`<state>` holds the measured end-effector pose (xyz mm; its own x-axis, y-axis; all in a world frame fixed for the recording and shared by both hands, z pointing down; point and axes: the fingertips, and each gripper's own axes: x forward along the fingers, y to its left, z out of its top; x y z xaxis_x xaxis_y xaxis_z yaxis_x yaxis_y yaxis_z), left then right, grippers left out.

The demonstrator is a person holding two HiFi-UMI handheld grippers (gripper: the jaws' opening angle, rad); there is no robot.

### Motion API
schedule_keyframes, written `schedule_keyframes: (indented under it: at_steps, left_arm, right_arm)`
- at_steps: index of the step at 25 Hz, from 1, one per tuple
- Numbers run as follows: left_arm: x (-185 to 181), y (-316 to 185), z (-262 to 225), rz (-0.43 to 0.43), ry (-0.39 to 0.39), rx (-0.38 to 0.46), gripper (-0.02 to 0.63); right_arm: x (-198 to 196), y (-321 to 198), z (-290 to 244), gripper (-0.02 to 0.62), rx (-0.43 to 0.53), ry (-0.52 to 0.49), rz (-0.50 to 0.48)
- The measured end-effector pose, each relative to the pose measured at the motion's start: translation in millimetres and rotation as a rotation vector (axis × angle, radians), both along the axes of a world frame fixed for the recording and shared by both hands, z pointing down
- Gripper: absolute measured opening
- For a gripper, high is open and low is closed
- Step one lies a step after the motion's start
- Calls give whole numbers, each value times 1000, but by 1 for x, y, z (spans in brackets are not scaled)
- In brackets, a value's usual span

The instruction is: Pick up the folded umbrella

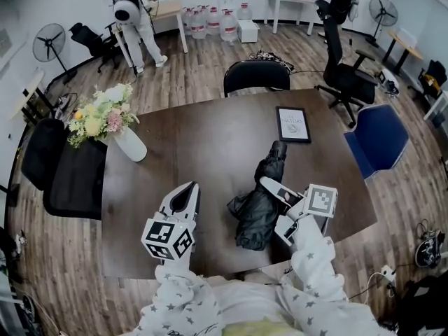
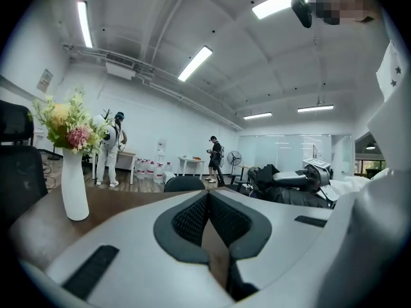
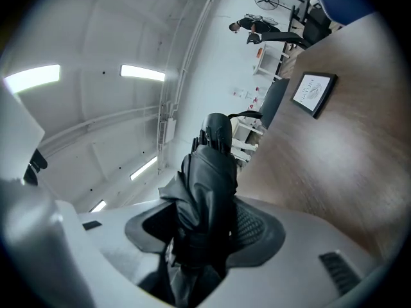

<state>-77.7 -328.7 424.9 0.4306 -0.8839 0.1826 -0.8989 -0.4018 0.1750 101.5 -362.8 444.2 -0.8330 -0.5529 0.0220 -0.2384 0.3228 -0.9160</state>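
Observation:
The folded black umbrella hangs just above the dark wooden table, near its front edge and right of centre. My right gripper is shut on the umbrella's middle, one white finger on each side. In the right gripper view the umbrella fills the space between the pads and its handle end points away. My left gripper hovers to the umbrella's left with its pads together and nothing between them. From the left gripper the umbrella shows off to the right.
A white vase of flowers stands at the table's left end and a framed picture lies at the far right. A black chair sits behind the table, a blue chair to the right, dark chairs to the left. People stand at the back.

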Motion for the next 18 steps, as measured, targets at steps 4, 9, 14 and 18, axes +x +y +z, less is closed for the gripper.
schedule_keyframes:
  at_steps: [4, 9, 14, 18]
  left_arm:
    - [-5, 0, -13, -14, -2, 32, 25]
    - [-10, -2, -28, -31, -7, 68, 26]
    - [-15, -2, -43, -50, -22, 109, 26]
    - [-16, 1, -52, -60, -31, 130, 26]
  right_arm:
    - [8, 0, -17, 229, 30, -12, 17]
    - [20, -2, -34, 229, 54, -51, 74]
    - [28, -4, -50, 229, 92, -89, 106]
    - [35, -2, -60, 229, 106, -107, 125]
